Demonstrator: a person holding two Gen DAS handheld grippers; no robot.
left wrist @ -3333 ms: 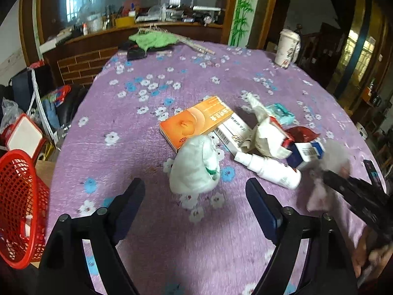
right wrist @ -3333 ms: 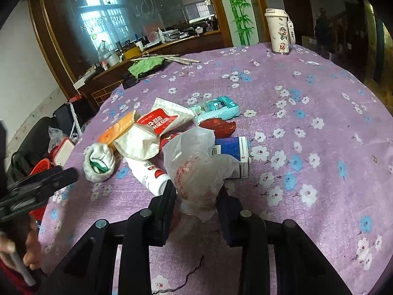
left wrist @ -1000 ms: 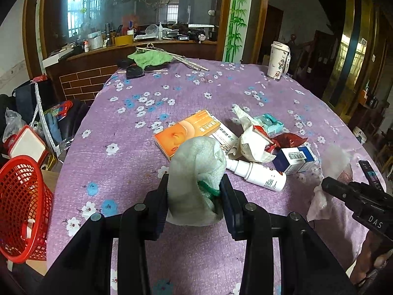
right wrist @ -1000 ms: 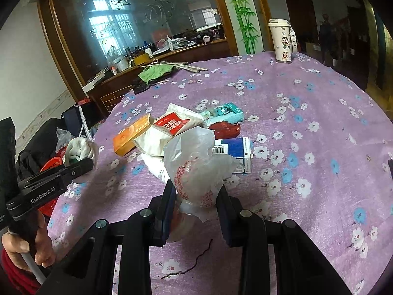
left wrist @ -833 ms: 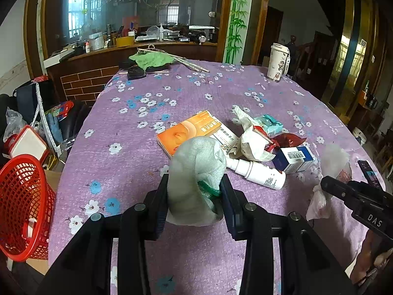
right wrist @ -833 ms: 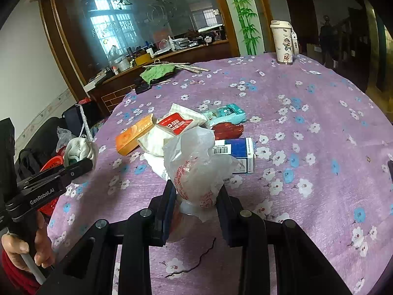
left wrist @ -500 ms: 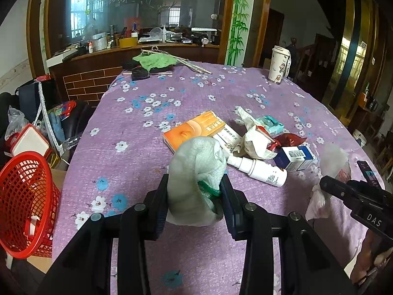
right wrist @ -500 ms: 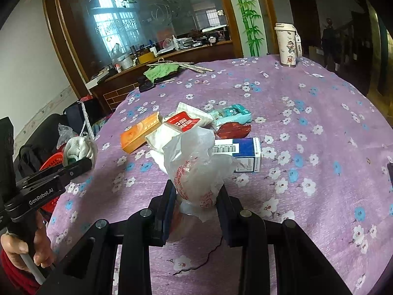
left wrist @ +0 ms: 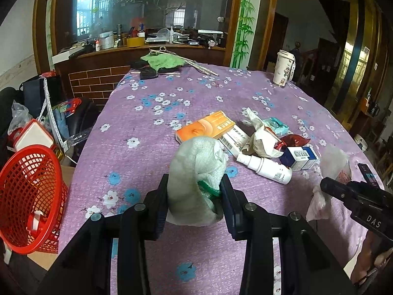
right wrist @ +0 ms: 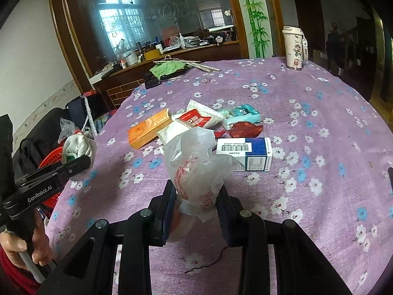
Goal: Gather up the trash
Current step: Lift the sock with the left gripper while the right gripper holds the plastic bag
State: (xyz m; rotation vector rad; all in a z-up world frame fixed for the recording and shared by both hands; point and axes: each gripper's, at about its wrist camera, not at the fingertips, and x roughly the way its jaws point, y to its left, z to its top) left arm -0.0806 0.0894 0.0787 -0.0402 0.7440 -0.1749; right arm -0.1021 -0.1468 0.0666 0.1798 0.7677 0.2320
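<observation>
Left gripper (left wrist: 195, 196): clamped on the white mesh wad (left wrist: 196, 177), held above the table's (left wrist: 147, 132) near left.
Right gripper (right wrist: 195, 201): clamped on the plastic bag (right wrist: 196, 164), near the blue box (right wrist: 245, 153).
Red basket (left wrist: 27, 194): far left, beside the table.

Floral purple table (left wrist: 152, 162), scattered boxes (right wrist: 148, 128)

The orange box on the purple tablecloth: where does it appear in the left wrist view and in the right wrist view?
Left wrist view: the orange box lies at centre, just beyond the held white foam net.
Right wrist view: it lies left of centre.
Shared landmark: the blue and white box.
</observation>
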